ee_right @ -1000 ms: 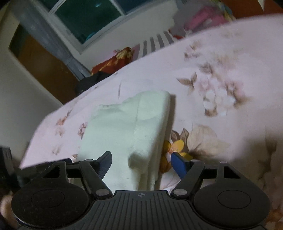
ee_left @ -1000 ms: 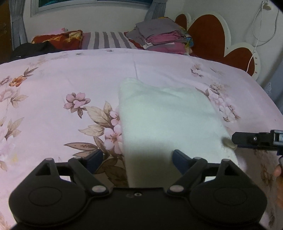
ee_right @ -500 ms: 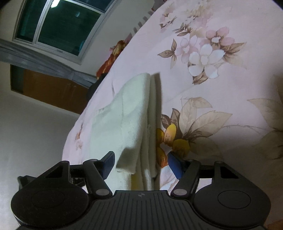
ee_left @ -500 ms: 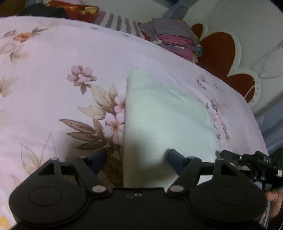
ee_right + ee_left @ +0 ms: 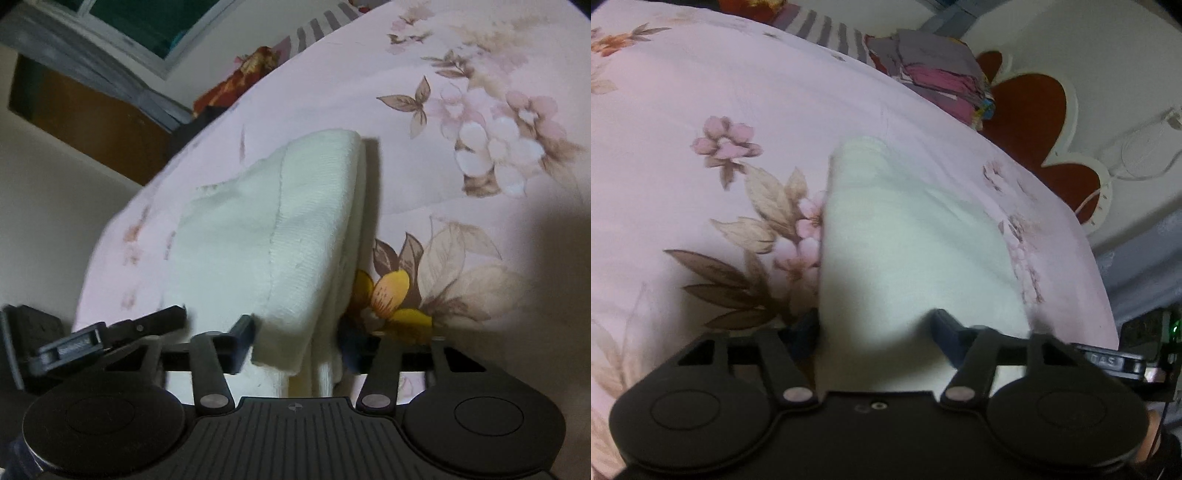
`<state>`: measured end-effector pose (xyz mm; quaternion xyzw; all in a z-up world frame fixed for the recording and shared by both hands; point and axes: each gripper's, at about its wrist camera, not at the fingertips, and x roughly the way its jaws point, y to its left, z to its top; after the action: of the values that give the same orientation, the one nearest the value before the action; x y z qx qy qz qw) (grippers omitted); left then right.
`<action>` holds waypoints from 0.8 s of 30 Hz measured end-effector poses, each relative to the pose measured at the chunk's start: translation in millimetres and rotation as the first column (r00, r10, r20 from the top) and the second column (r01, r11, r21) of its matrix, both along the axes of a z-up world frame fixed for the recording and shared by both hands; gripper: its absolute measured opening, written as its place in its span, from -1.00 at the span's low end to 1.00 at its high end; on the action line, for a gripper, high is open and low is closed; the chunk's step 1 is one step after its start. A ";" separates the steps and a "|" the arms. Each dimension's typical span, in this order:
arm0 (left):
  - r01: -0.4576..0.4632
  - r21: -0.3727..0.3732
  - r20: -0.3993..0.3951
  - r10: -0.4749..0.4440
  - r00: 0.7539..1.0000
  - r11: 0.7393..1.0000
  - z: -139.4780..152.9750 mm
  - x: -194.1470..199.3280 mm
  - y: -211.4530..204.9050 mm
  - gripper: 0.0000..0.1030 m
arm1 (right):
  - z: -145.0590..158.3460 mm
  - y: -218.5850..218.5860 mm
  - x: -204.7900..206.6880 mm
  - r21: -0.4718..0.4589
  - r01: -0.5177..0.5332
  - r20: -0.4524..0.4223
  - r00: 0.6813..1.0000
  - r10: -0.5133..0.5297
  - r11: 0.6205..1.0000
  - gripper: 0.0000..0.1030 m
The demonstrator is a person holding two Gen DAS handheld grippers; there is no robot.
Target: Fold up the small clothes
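Spanning both views — bed surface: bedspread [image 5: 783, 110] of smooth pink cloth printed with flowers and brown leaves; it serves as the flat, soft work surface for the fold.
Task item: white garment [image 5: 905, 251], a small knitted piece with a fine ribbed weave and one raised seam along its length; it lies on the bedspread, near edge raised between the two tools, far edge resting flat.
Layering: right wrist view shows at least two plies stacked at the garment's right side [image 5: 295, 229] — judged a fold partly made, with the near edge taken up for the next turn.
Left gripper [image 5: 875, 328]: fingers spread moderately, near-left edge of the garment lying between them; the cloth looks taken up there, but whether the pads truly pinch it cannot be told.
Right gripper [image 5: 295, 332]: fingers narrowed onto the near-right corner, cloth bunched thick between them and draped down over the tool body; a firm hold, judged.
Background stack: folded clothes [image 5: 938, 77], grey and pink, at the bed's far side beside a red heart-shaped headboard [image 5: 1030, 107] — well apart from the work.
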<state>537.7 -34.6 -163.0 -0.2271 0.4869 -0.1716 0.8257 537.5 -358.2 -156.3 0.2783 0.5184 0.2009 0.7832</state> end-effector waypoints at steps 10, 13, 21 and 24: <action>0.124 0.327 0.165 -0.186 0.969 0.937 51.8 -18.0 -36.8 -0.49 | 47.4 54.5 -26.1 -0.265 -0.018 0.161 0.985 0.063 0.964 -0.41; 0.119 0.343 0.186 -0.192 0.963 0.932 63.9 -25.0 -23.6 -0.48 | 58.1 70.0 -28.3 -0.269 -0.020 0.186 0.980 0.072 0.963 -0.41; 0.070 0.387 0.228 -0.169 0.959 0.919 86.7 -46.7 39.5 -0.49 | 85.6 147.2 -28.8 -0.284 -0.073 0.229 0.963 0.142 0.956 -0.41; 0.043 0.388 0.231 -0.142 0.962 0.921 90.3 -54.6 71.4 -0.49 | 91.2 180.6 -31.9 -0.282 -0.101 0.237 0.956 0.171 0.954 -0.41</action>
<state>483.1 36.9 -72.7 -0.0159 0.4109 -0.1412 0.9005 505.6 -177.6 -65.1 0.1052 0.4522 0.2178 0.8585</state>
